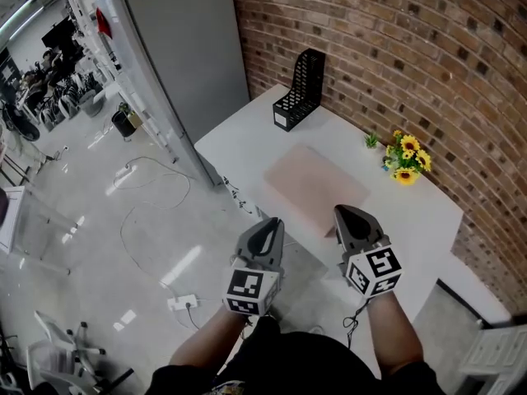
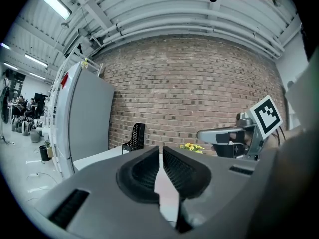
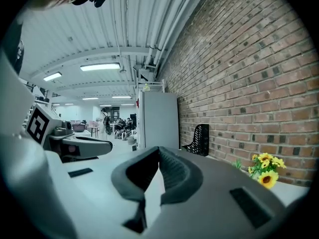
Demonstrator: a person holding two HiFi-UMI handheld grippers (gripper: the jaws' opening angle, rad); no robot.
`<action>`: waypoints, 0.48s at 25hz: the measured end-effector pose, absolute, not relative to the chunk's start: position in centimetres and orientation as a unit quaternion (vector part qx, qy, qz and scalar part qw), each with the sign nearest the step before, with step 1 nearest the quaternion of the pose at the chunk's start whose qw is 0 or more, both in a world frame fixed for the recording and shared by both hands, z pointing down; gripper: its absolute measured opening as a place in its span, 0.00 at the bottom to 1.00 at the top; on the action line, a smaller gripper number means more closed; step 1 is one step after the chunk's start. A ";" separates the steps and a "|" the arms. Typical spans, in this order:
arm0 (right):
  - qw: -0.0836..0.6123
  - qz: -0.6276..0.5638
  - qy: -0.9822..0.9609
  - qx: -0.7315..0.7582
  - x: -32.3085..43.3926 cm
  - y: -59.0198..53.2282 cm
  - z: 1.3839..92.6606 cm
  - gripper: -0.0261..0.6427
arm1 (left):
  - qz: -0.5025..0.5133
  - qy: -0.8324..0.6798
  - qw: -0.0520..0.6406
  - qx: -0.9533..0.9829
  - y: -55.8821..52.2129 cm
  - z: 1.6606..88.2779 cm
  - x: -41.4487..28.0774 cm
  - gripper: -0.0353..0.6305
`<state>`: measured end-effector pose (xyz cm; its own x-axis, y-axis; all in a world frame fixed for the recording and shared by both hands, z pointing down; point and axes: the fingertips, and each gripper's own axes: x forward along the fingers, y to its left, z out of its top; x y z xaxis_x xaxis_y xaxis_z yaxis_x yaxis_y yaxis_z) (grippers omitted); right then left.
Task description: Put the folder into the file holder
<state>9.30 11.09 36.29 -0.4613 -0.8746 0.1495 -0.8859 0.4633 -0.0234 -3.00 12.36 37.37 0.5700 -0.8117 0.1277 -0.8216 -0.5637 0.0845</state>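
A pale pink folder [image 1: 315, 188] lies flat on the white table [image 1: 247, 142], its near edge by the table's front edge. The black mesh file holder [image 1: 300, 91] stands upright at the table's far end by the brick wall, also visible as file holder [image 2: 134, 137] and file holder [image 3: 199, 139]. My left gripper [image 1: 270, 223] is shut and empty, hovering off the table's front edge, short of the folder. My right gripper [image 1: 343, 212] is shut and empty, its tip over the folder's near edge. In the gripper views the left gripper [image 2: 161, 151] and right gripper [image 3: 159, 151] each show jaws closed together.
A small pot of yellow sunflowers [image 1: 407, 158] stands at the table's right by the brick wall [image 1: 428, 56]. A tall grey cabinet [image 1: 185, 56] stands left of the table. Cables and a power strip [image 1: 183, 303] lie on the floor.
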 end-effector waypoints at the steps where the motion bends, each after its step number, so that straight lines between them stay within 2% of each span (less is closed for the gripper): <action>1: 0.059 0.050 -0.853 0.517 8.8 10.5 36.4 0.05 | 0.038 -0.460 0.070 0.884 11.8 37.5 -3.5 0.06; 3: 0.061 0.054 -0.851 0.519 7.8 9.3 36.6 0.13 | 0.040 -0.458 0.073 0.885 10.6 37.9 -4.6 0.06; 5: 0.063 0.056 -0.849 0.522 6.7 8.0 36.7 0.15 | 0.042 -0.455 0.075 0.886 9.4 38.1 -5.8 0.08; 12: 0.065 0.064 -0.839 0.536 3.6 4.7 37.5 0.23 | 0.052 -0.425 0.083 0.900 6.0 39.1 -8.5 0.28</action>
